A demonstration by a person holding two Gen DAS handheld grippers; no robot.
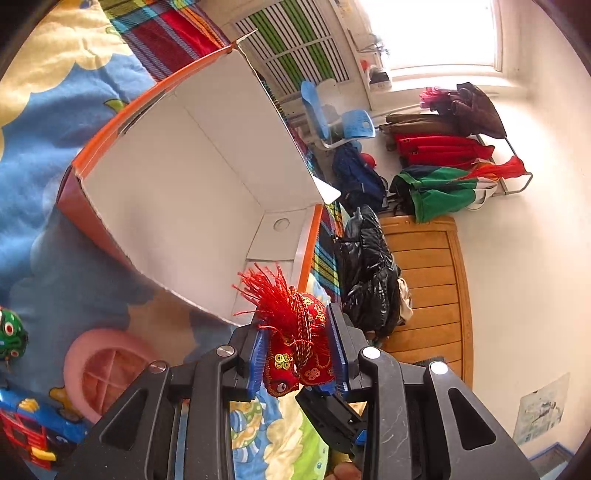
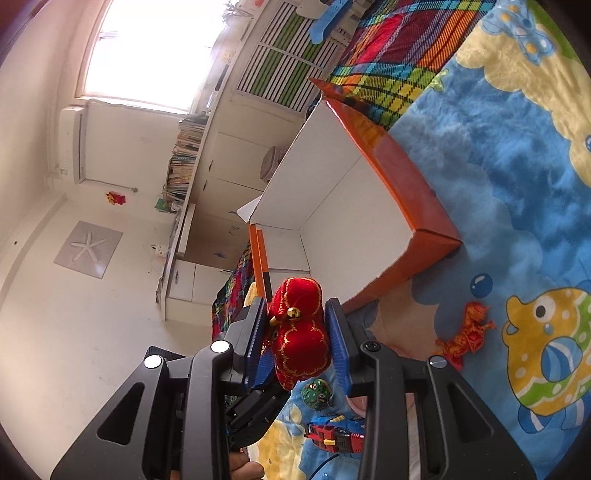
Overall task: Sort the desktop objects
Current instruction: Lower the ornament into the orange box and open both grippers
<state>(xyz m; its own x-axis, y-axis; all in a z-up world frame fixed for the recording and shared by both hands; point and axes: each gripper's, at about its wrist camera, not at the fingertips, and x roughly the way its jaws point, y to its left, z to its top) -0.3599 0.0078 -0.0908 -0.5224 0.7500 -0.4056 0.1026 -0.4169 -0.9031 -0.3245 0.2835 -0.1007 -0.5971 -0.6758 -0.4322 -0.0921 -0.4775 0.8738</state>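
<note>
Gripping one red plush ornament (image 1: pixel 299 347) (image 2: pixel 301 332): left gripper (image 1: pixel 301 352), right gripper (image 2: pixel 299 339), jaws clamped. Beyond jaws: box (image 1: pixel 192 184) (image 2: pixel 343 221) on fish-print blanket (image 1: pixel 48 147) (image 2: pixel 498 184); bright window (image 1: pixel 432 33) (image 2: pixel 155 48) behind.

From my left wrist view, the red toy truck (image 1: pixel 26 432) is cut off by the lower left edge, and so is the green round toy (image 1: pixel 11 334) at mid left. The pink lid (image 1: pixel 107 369) slips partly behind the left gripper (image 1: pixel 301 343). Lower right, I cannot read the wall poster (image 1: pixel 543 408)
</note>
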